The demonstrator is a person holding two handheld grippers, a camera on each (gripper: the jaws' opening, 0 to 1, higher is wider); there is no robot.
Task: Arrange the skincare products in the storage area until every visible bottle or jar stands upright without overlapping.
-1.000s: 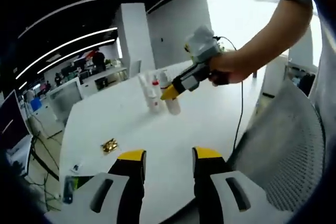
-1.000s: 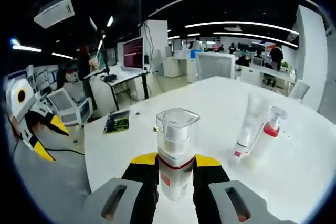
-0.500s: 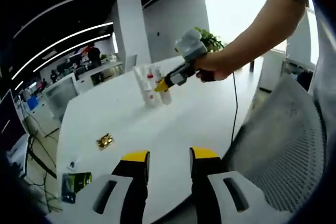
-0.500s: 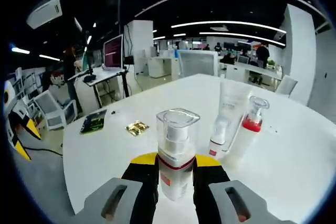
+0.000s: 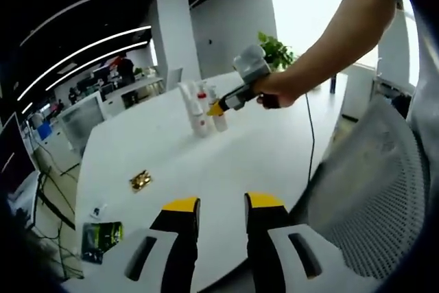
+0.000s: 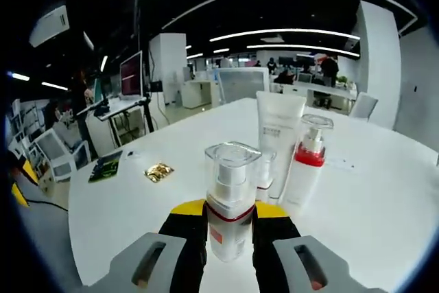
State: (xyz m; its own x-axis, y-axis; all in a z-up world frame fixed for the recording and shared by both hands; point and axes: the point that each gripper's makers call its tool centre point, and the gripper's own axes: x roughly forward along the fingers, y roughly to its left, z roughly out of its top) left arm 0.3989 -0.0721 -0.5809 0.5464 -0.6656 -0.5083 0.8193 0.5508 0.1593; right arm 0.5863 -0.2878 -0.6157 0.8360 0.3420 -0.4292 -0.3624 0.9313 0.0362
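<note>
Left gripper empty, jaws parted above the white table, gold wrapper at ten o'clock, right gripper clamping an upright pump bottle, white tube and red-collared pump bottle standing at one o'clock.

I note a large white round-edged table. On it lies a small crinkled gold foil wrapper, well apart from a flat green-and-black printed packet near the table's edge. In the right gripper view I see the same wrapper beside the packet. A grey mesh office chair stands beside the table. A potted green plant stands beyond the far edge. White ceiling light strips run overhead.
</note>
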